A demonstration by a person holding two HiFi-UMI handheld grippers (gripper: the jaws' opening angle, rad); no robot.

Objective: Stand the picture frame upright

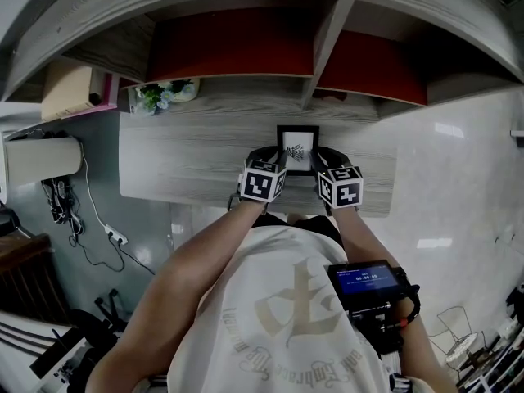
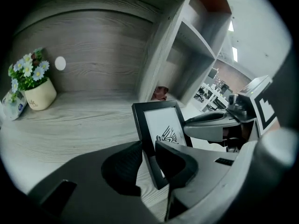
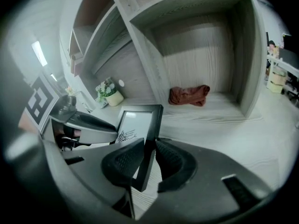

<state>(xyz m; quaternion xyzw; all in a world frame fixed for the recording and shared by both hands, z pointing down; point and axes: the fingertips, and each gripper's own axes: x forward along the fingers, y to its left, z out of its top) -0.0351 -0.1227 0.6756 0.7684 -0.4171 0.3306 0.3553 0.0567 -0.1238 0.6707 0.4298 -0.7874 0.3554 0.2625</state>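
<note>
A black picture frame with a white print stands raised on the grey wooden desk, leaning back a little. My left gripper is shut on its left edge, the black pads on either side of the frame in the left gripper view. My right gripper is shut on the right edge, its pads pinching the frame in the right gripper view. Each gripper shows in the other's view: the right gripper and the left gripper.
A small pot of flowers stands at the desk's back left. A red cloth lies in the shelf compartment behind the frame. A shelf divider rises at the back. The desk's front edge is close under my grippers.
</note>
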